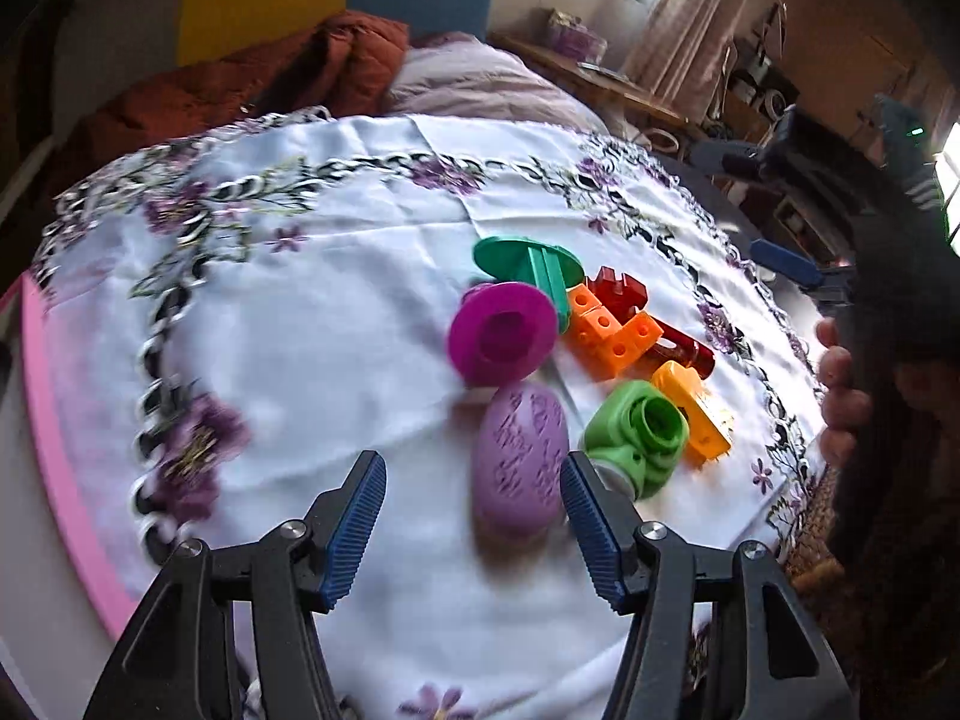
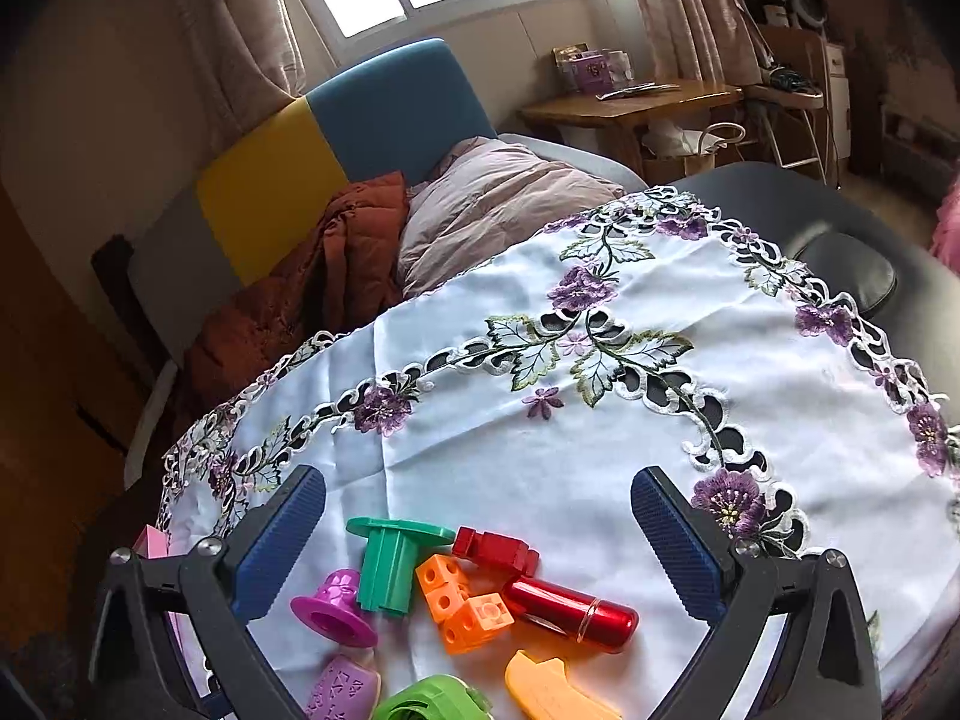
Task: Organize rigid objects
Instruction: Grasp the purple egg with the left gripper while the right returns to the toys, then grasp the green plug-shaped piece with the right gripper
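Note:
Several plastic toy pieces lie clustered on a white embroidered cloth (image 1: 312, 324). In the left wrist view: a lilac patterned oval piece (image 1: 521, 457), a magenta flanged piece (image 1: 503, 333), a dark green flanged piece (image 1: 531, 267), orange cubes (image 1: 612, 336), a red piece (image 1: 618, 291), a red cylinder (image 1: 684, 351), a lime green piece (image 1: 639, 435) and an orange flat piece (image 1: 699, 414). My left gripper (image 1: 474, 489) is open, its right pad beside the lilac piece. My right gripper (image 2: 478, 519) is open above the cluster: the green piece (image 2: 390, 564), orange cubes (image 2: 462, 603), red cylinder (image 2: 570, 606).
The cloth (image 2: 540, 432) covers a dark round table (image 2: 780, 204). A bed with a rust blanket (image 2: 312, 282), a pink quilt (image 2: 498, 198) and a yellow and blue headboard (image 2: 336, 138) stands behind. A wooden desk (image 2: 636, 102) is at the back right.

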`<state>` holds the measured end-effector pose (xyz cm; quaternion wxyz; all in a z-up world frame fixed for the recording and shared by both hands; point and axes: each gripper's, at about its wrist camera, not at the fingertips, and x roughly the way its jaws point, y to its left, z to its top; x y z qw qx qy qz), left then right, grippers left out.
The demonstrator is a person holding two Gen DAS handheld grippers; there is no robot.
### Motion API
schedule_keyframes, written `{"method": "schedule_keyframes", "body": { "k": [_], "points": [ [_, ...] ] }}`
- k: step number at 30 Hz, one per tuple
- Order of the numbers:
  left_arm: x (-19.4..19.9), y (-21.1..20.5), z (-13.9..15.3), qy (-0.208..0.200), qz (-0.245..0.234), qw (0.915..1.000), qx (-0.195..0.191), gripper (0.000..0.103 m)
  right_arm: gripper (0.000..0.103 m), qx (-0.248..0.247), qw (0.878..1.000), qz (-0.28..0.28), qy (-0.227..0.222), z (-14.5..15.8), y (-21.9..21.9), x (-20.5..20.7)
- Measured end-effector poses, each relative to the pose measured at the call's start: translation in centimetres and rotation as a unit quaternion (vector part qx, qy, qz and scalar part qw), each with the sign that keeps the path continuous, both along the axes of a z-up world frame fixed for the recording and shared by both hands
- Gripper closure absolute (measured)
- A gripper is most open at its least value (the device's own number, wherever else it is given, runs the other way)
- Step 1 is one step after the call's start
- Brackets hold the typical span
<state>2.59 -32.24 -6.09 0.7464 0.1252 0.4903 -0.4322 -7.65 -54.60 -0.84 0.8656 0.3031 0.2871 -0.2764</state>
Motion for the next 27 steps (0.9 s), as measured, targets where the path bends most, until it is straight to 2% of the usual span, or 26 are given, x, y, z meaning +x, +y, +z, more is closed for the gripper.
{"method": "schedule_keyframes", "body": {
  "k": [4, 8, 10, 11, 12, 13, 17, 22, 25, 27],
  "points": [
    [0.1, -2.5, -0.9, 0.004, -0.018, 0.9997, 0.015, 0.042, 0.0, 0.003, 1.0, 0.004, -0.002, -0.1, 0.0, 0.1],
    [0.4, -4.6, -3.0, 0.01, -0.03, 0.9983, 0.049, 0.043, 0.0, 0.01, 1.0, 0.005, -0.003, -0.2, -0.1, 0.2],
    [0.0, -5.0, -3.2, -0.02, -0.041, 0.9979, 0.045, 0.043, 0.0, 0.013, 1.0, 0.006, -0.002, -0.3, -0.2, 0.3],
    [-0.1, -5.0, -3.2, -0.029, -0.045, 0.9974, 0.047, 0.046, 0.0, 0.013, 1.0, 0.007, -0.001, -0.4, -0.2, 0.3],
    [-0.2, -4.9, -3.1, -0.037, -0.043, 0.9973, 0.047, 0.05, 0.0, 0.012, 1.0, 0.008, 0.001, -0.4, -0.2, 0.4],
    [-0.2, -4.5, -3.1, -0.044, -0.037, 0.9972, 0.047, 0.06, 0.0, 0.012, 1.0, 0.009, 0.002, -0.4, -0.2, 0.4],
    [0.2, -2.2, -3.0, -0.046, -0.016, 0.9981, 0.038, 0.06, 0.001, 0.013, 1.0, 0.009, 0.006, -0.6, -0.3, 0.5],
    [-0.3, 1.4, -3.2, -0.071, 0.016, 0.9969, 0.028, 0.06, 0.002, 0.023, 1.0, -0.002, 0.01, -1.0, -0.8, 0.2],
    [-1.3, 2.9, -3.5, -0.101, 0.019, 0.9944, 0.023, 0.06, 0.011, 0.029, 0.999, -0.002, 0.018, -1.2, -0.9, 0.3],
    [-1.7, 3.2, -3.5, -0.112, 0.02, 0.9933, 0.021, 0.06, 0.022, 0.034, 0.999, 0.003, 0.023, -1.5, -0.9, 0.5]
  ]
}}
